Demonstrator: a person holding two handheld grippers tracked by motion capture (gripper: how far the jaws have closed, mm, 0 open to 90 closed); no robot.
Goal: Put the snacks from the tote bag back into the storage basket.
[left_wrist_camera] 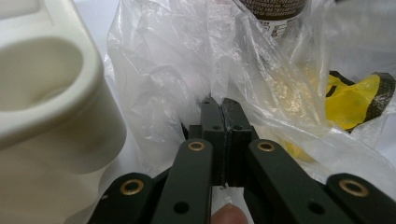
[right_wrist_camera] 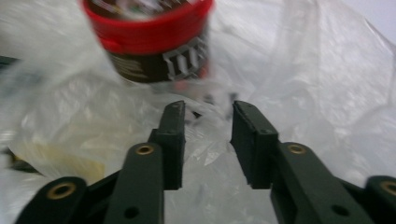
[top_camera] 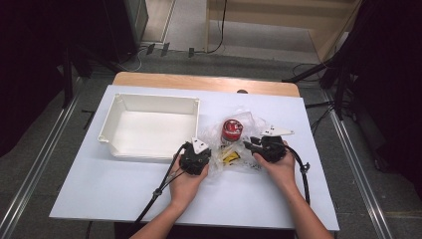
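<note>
The left gripper (left_wrist_camera: pixel 219 105) is seen pinched tight on a fold of the crinkled clear plastic bag (left_wrist_camera: pixel 196 51) beside the white plastic bin (top_camera: pixel 149 124). The right gripper (right_wrist_camera: pixel 208 112) is held partly open, bag film lying loose between its pads, unclamped. Inside the bag, beyond a yellow packet (left_wrist_camera: pixel 350 100), stands a brown jar with a red lid (right_wrist_camera: pixel 149 32), mid-table.

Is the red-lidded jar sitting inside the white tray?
No, the red-lidded jar stands in the clear plastic bag on the table, to the right of the white tray.
</note>
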